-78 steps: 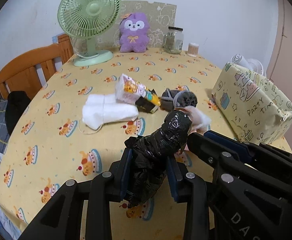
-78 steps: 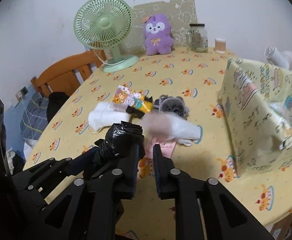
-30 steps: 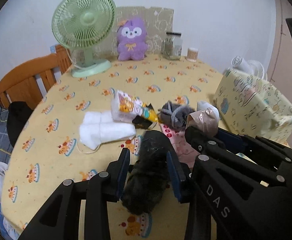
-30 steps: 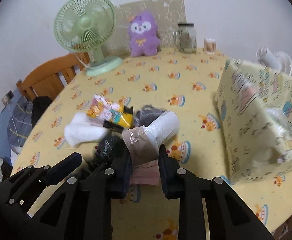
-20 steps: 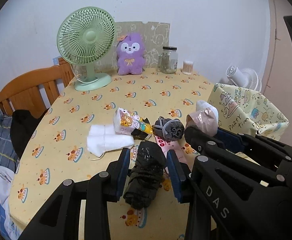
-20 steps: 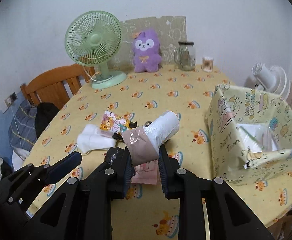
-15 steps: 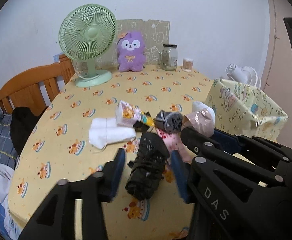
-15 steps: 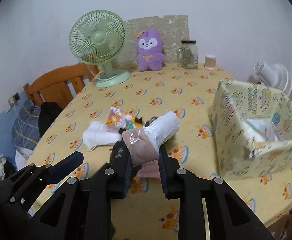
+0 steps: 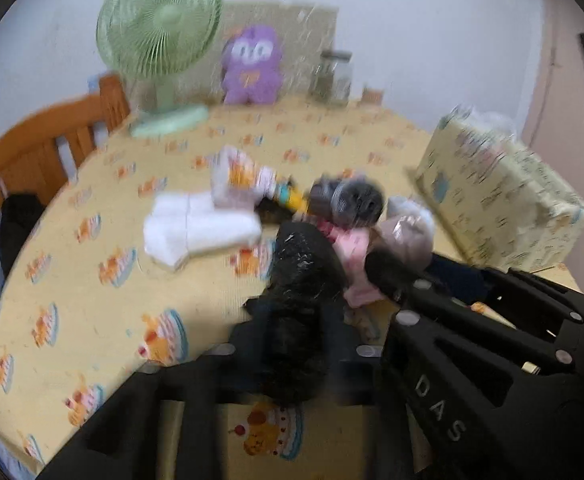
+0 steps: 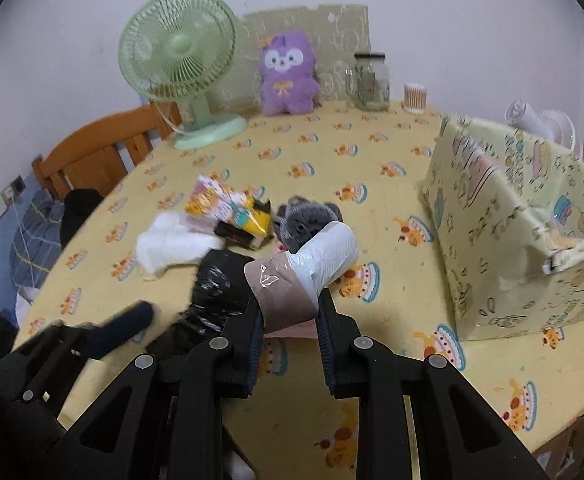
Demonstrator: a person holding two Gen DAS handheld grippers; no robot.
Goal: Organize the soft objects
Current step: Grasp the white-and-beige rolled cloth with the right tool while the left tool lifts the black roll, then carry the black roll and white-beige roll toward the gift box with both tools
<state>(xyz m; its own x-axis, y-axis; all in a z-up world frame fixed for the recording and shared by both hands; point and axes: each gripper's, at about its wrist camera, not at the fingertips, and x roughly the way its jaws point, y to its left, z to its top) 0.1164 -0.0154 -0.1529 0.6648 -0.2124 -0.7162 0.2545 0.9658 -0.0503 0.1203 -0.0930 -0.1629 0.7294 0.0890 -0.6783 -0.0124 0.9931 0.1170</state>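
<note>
My left gripper [image 9: 292,340] is shut on a black plastic-wrapped bundle [image 9: 299,280], held above the yellow tablecloth; the bundle also shows in the right wrist view [image 10: 220,280]. The left wrist view is motion-blurred. My right gripper [image 10: 290,320] is shut on a wrapped roll, brown at one end and white at the other [image 10: 311,268], just right of the black bundle. On the table beyond lie a white folded cloth [image 10: 172,244], a colourful packet [image 10: 228,208], a grey rolled item [image 10: 307,220] and a pink cloth [image 9: 351,264].
A patterned open box [image 10: 523,232] stands at the right. A green fan [image 10: 180,64], a purple plush toy [image 10: 288,72], a glass jar [image 10: 371,80] and a small cup [image 10: 415,98] stand along the far edge. A wooden chair [image 10: 100,160] is at the left.
Both grippers kept their holds and moved lower and closer over the table. The left one is moving fast, blurring its view.
</note>
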